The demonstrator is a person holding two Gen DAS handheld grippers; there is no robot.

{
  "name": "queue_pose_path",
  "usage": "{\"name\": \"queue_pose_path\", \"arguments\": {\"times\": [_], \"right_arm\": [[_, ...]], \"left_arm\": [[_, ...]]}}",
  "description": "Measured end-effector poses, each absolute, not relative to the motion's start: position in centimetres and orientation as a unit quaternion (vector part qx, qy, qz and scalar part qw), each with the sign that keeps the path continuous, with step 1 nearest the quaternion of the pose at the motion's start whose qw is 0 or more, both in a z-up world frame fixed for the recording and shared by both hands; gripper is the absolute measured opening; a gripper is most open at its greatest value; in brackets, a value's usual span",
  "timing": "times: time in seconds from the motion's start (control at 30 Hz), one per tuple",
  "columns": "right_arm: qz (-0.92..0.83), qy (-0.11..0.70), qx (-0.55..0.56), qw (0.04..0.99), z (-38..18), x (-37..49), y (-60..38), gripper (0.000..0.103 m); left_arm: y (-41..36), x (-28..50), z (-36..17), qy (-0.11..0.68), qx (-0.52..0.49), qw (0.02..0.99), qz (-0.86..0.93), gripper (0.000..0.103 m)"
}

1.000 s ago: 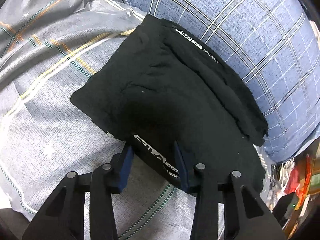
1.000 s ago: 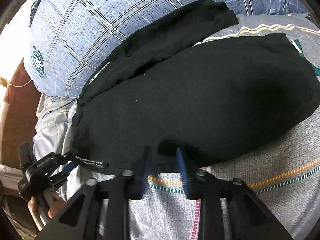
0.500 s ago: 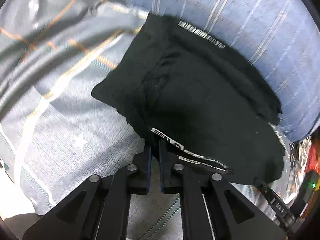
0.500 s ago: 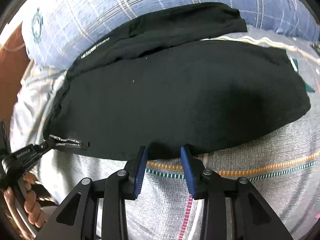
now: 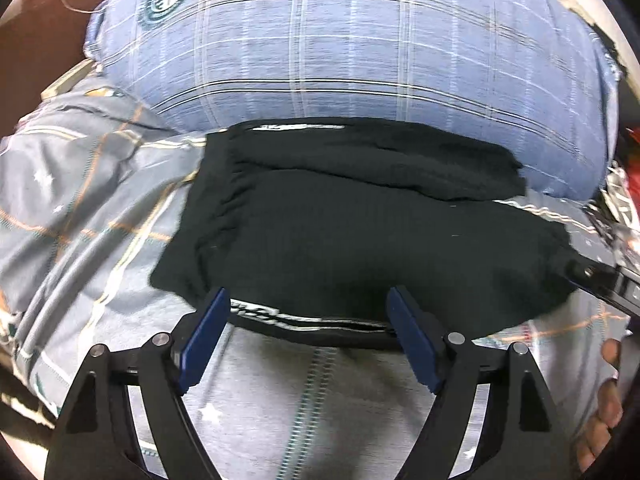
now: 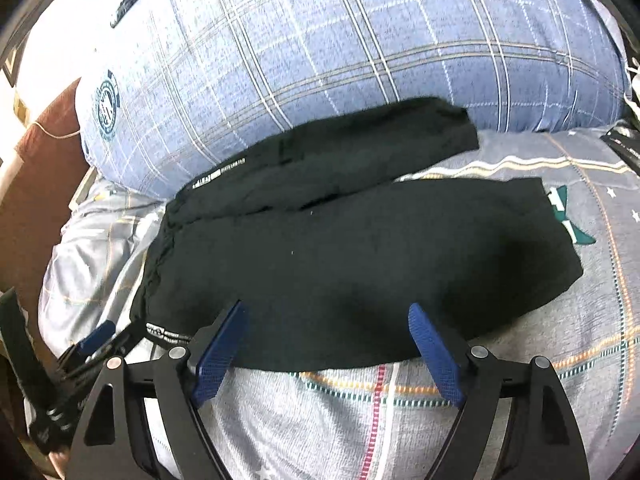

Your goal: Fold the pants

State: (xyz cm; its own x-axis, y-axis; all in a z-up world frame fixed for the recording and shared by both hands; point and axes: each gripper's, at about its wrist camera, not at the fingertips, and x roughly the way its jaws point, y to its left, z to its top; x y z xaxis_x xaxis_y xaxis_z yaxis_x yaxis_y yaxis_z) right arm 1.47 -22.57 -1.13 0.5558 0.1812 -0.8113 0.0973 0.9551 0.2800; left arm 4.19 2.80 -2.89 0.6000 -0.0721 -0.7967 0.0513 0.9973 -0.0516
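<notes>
Folded black pants (image 6: 340,264) on bedsheet (image 6: 400,420), both tools spread wide, empty

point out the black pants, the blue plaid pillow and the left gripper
black pants (image 6: 360,272), right wrist view, middle of the top layer
blue plaid pillow (image 6: 360,52), right wrist view, front face
left gripper (image 5: 310,340), left wrist view, between its fingers

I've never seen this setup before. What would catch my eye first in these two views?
The black pants dominate: folded into a wide dark slab on the grey patterned bedsheet, their far edge against a big blue plaid pillow. Next come the blue-padded grippers at each view's bottom, the left gripper and right gripper, both wide open at the pants' near edge.
</notes>
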Motion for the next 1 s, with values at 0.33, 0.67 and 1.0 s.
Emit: {"name": "queue_pose_path", "arguments": {"times": [0.33,0.67,1.0], "right_arm": [[0.028,0.446,0.109,0.888,2.1,4.3,-26.5,0.083],[-0.029,0.486,-0.056,0.872,-1.1,17.7,-32.1,0.076],[-0.083,0.507,-0.124,0.849,-6.2,25.1,-33.9,0.067]], "left_arm": [[-2.1,8.3,1.0,0.448,-0.007,0.889,-0.091,0.081],[-3.7,13.3,-0.3,0.477,-0.037,0.87,-0.122,0.081],[-4.0,13.5,-0.5,0.485,-0.039,0.865,-0.121,0.081]]}}
